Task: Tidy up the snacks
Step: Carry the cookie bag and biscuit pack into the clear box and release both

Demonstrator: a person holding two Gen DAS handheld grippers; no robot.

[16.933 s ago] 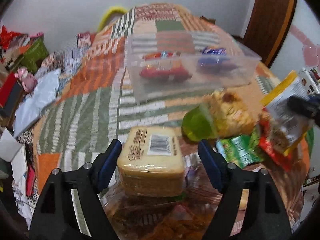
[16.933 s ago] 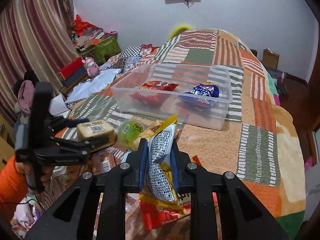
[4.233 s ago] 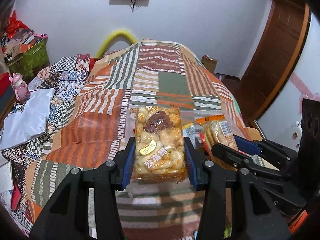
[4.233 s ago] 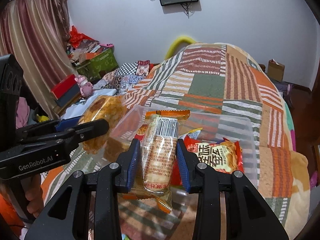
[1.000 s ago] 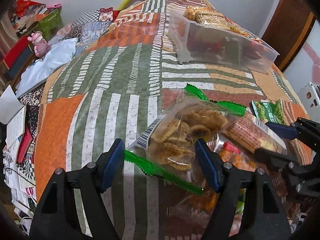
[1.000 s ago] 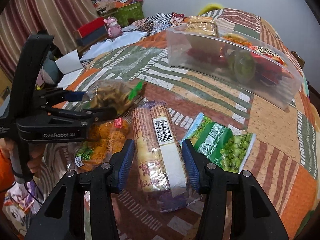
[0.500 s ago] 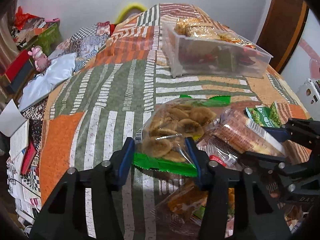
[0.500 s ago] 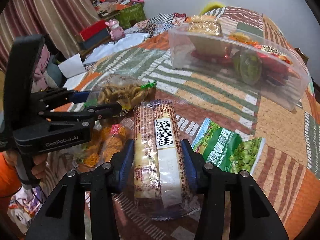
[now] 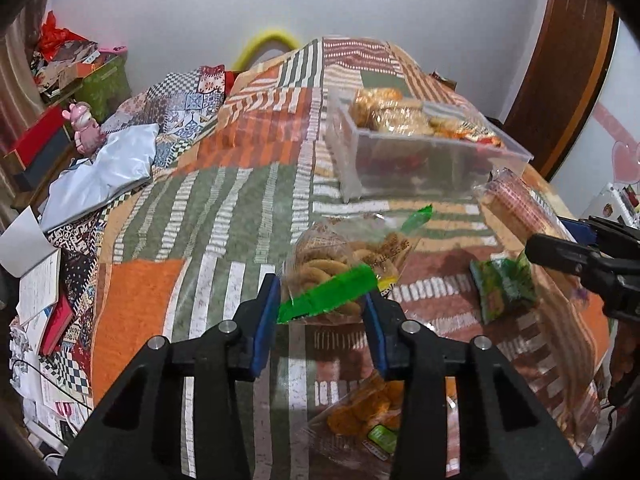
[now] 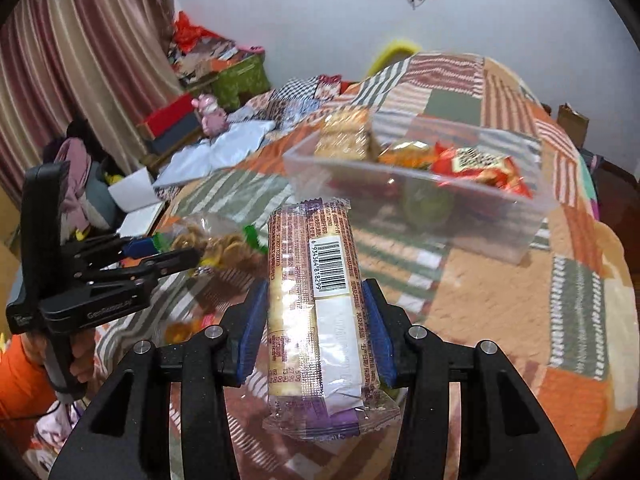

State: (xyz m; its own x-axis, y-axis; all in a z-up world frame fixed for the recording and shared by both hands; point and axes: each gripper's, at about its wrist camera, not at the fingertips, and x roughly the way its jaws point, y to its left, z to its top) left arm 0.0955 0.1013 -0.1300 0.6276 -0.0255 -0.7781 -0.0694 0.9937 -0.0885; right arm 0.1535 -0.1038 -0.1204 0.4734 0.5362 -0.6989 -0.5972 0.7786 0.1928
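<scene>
My left gripper (image 9: 322, 308) is shut on a clear cookie bag with green ends (image 9: 340, 272) and holds it above the quilt; it also shows in the right wrist view (image 10: 218, 246). My right gripper (image 10: 314, 322) is shut on a long purple biscuit pack with a barcode (image 10: 316, 308), lifted off the bed; the pack shows in the left wrist view (image 9: 520, 208). The clear plastic bin (image 9: 420, 160) (image 10: 480, 216) lies ahead on the quilt and holds several snack packs.
A green pea snack bag (image 9: 504, 284) and an orange snack bag (image 9: 360, 412) lie on the patchwork quilt (image 9: 200, 200). Boxes, clothes, papers and a pink toy (image 9: 84, 126) clutter the floor at the left. A wooden door (image 9: 560, 60) stands at the right.
Both grippers have closed on their packs and lifted them off the quilt, tilting up toward the bin. A second ago both stood open around the packs on the bed.
</scene>
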